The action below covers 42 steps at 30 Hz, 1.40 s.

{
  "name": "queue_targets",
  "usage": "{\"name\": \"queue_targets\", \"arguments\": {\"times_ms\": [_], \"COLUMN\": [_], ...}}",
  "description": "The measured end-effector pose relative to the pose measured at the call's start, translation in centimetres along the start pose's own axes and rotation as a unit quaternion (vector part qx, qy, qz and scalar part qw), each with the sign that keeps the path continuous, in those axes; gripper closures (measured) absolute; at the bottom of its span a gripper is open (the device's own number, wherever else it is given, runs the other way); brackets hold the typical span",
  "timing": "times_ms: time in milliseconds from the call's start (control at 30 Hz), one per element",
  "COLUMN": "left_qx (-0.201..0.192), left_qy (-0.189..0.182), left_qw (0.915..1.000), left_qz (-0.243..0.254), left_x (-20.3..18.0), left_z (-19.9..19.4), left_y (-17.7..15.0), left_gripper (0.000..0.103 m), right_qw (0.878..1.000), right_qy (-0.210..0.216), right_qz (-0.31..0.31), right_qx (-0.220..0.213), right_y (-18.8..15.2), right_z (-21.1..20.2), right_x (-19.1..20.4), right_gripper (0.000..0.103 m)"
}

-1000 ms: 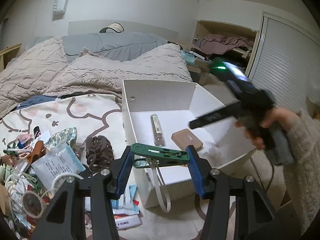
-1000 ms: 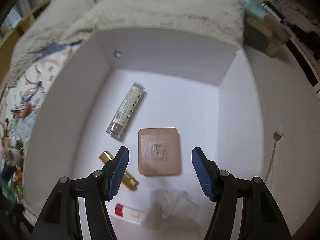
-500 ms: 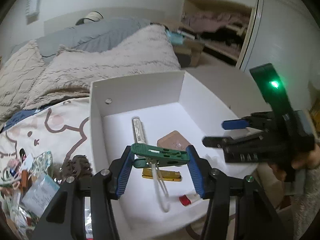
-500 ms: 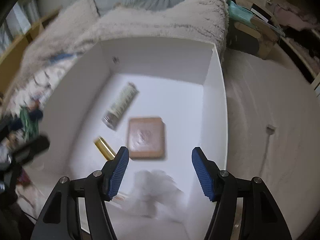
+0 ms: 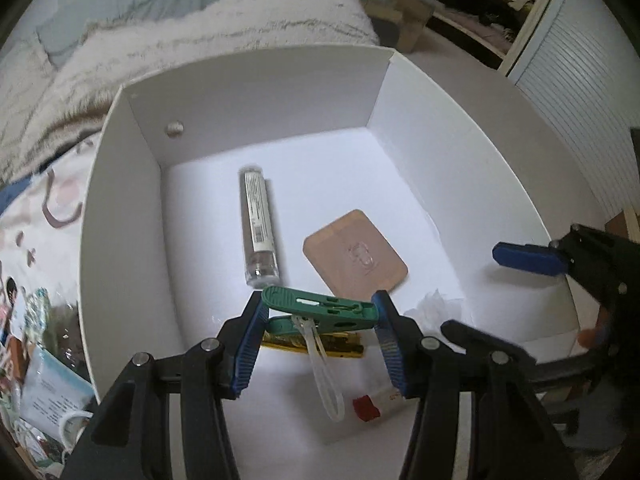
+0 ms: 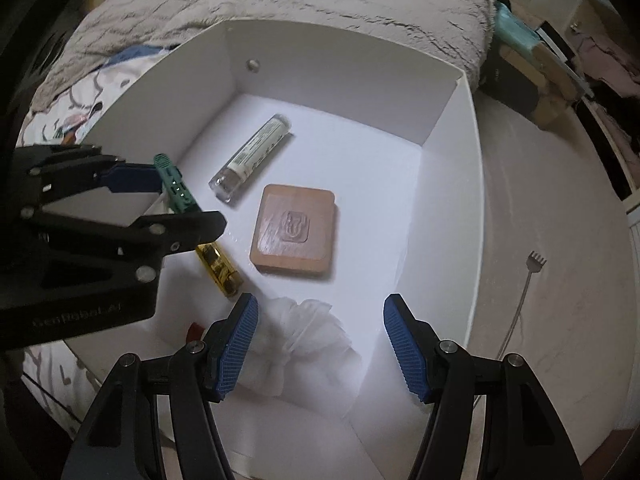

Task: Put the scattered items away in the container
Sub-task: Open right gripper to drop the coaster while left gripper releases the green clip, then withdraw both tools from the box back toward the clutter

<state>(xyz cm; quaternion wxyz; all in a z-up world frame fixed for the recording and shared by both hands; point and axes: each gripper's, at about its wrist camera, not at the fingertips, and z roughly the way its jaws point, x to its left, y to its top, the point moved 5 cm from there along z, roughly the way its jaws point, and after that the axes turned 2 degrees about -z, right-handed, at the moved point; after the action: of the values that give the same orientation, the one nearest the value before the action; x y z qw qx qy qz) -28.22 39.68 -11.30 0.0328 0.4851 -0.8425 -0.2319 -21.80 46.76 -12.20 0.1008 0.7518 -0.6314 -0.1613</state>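
My left gripper is shut on a green clip with a clear loop, held above the inside of the white box. The left gripper and the clip also show in the right wrist view, over the box's left side. My right gripper is open and empty above the box's near end, over a crumpled white tissue. In the box lie a clear tube, a tan square case, a gold lighter and a red-capped stick.
Scattered packets and small items lie on the patterned sheet left of the box. A fuzzy beige blanket lies behind it. A metal back-scratcher lies on the floor to the right. A closet with slatted door stands at far right.
My left gripper has carried the green clip forward and down, over the box interior. My right gripper has drawn back toward the box's near end, still open.
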Motion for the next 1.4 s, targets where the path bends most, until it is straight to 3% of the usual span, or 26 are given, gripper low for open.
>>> {"name": "queue_targets", "arguments": {"times_ms": [33,133,700,1067,1133,1200,1333,1400], "left_qx": [-0.003,-0.02,-0.058,-0.096,-0.105,-0.115,-0.132,-0.14], "left_qy": [0.003,0.008,0.043,0.048,0.045,0.044,0.04,0.043], "left_qw": [1.0,0.9998,0.9972,0.9942,0.9935,0.9923,0.9902,0.9889], "left_qz": [0.0,-0.006,0.019,0.007,0.0,-0.009,-0.022,-0.024], "left_x": [0.0,0.2,0.3,2.0,2.6,3.3,4.3,4.8], "left_z": [-0.1,-0.7,-2.7,-6.4,-7.4,-8.4,-10.2,-11.0], "left_y": [0.1,0.3,0.6,-0.3,-0.7,-1.1,-2.1,-2.6], "left_gripper": [0.049,0.028,0.028,0.028,0.026,0.022,0.012,0.004], "right_qw": [1.0,1.0,0.999,0.994,0.992,0.989,0.981,0.977], "right_qy": [-0.002,-0.003,-0.013,-0.048,-0.051,-0.053,-0.074,-0.084], "right_qz": [-0.003,-0.005,-0.004,0.04,0.05,0.065,0.089,0.098], "right_qx": [0.0,-0.001,-0.033,-0.093,-0.104,-0.122,-0.154,-0.167], "right_y": [0.0,0.0,0.5,1.0,1.0,0.9,0.8,0.7], "right_z": [0.0,0.1,-0.5,-4.6,-5.4,-6.5,-8.2,-9.0], "right_x": [0.1,0.2,0.5,-0.1,-0.2,-0.2,0.1,0.3], "right_gripper": [0.037,0.038,0.038,0.037,0.031,0.012,0.008,0.0]}}
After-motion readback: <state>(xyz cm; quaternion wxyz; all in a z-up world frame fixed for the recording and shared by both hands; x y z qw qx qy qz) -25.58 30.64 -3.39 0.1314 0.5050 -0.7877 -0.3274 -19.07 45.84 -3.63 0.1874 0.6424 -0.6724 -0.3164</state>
